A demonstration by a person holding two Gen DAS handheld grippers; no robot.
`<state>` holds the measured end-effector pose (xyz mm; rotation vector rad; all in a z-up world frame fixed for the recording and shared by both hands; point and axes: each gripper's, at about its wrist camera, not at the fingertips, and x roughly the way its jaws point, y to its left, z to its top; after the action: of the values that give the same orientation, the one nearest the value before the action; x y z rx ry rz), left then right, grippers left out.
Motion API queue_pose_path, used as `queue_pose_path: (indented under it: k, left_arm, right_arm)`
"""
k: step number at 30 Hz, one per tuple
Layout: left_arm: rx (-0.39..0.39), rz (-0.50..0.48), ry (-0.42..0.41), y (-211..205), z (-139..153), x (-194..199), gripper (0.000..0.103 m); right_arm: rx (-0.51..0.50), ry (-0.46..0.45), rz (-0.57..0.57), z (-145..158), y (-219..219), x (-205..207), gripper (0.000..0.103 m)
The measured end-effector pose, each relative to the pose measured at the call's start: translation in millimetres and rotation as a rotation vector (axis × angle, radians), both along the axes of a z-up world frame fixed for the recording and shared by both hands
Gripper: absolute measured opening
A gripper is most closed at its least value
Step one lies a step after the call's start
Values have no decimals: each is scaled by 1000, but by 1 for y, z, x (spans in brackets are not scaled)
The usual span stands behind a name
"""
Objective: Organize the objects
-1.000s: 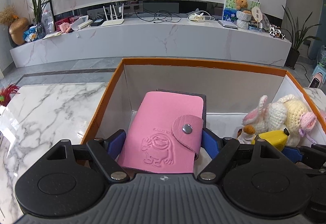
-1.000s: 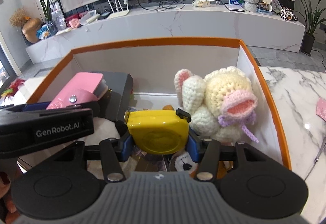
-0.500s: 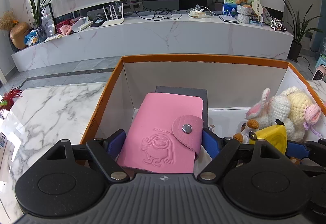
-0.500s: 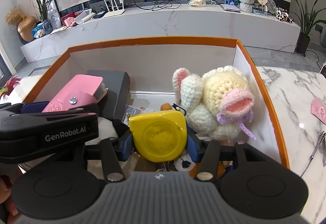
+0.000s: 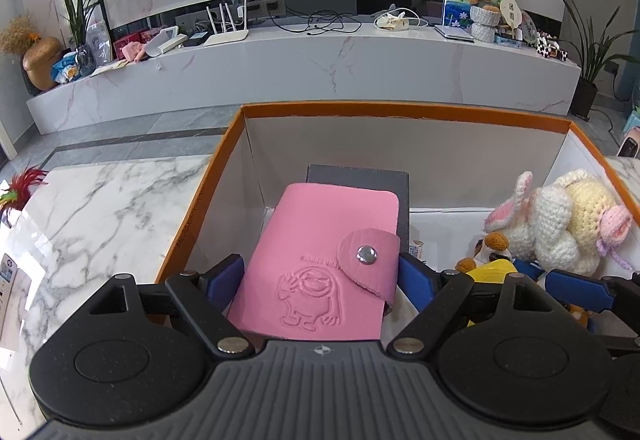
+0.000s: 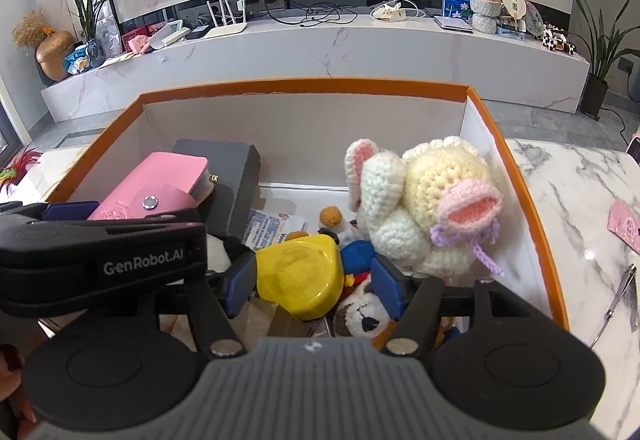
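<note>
An orange-rimmed white box [image 5: 400,109] [image 6: 304,85] stands on the marble table. My left gripper [image 5: 320,272] is shut on a pink snap wallet [image 5: 332,240] [image 6: 160,183], held over the box's left end in front of a dark grey case [image 5: 360,175] [image 6: 224,163]. My right gripper [image 6: 312,278] is over the box's middle and its jaws are opening. The yellow tape measure [image 6: 300,276] [image 5: 492,268] lies tilted between them on the toys below, with a gap at the right pad. A cream crochet bunny [image 6: 424,207] [image 5: 560,224] sits at the right wall.
A small panda-like plush [image 6: 364,316], cards and other small toys lie under the tape measure. On the marble table [image 6: 580,199] right of the box are a pink item [image 6: 624,224] and a metal tool [image 6: 620,296]. A red feather [image 5: 20,187] lies at the far left.
The right jaws have parted, and the yellow tape measure has tipped and sunk onto the toys in the box. The left gripper and the pink wallet have not moved.
</note>
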<state>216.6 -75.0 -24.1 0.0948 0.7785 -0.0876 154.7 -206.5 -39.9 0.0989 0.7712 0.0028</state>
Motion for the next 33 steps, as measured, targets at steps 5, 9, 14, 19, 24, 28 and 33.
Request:
queue_pose_path:
  k: [5, 9, 14, 19, 24, 28, 33]
  left_arm:
    - [-3, 16, -56, 4, 14, -7, 94]
    - [-17, 20, -58, 6, 19, -9, 94]
    - [-36, 19, -62, 10, 25, -16, 94]
    - [-86, 32, -12, 17, 33, -24, 94]
    - [-126, 43, -12, 25, 47, -38, 94]
    - [-100, 54, -47, 25, 61, -58, 94]
    - [-75, 45, -77, 30, 68, -90, 94]
  right_arm:
    - [-11, -10, 2, 4, 2, -3, 69]
    - [-18, -22, -2, 9, 1, -9, 72]
    - [-23, -38, -9, 18, 2, -19, 75]
    - [-43, -60, -11, 29, 6, -33, 80]
    - [-65, -67, -14, 40, 7, -48, 81]
    - [-87, -88, -22, 51, 5, -66, 81]
    - [-106, -111, -20, 63, 5, -97, 81]
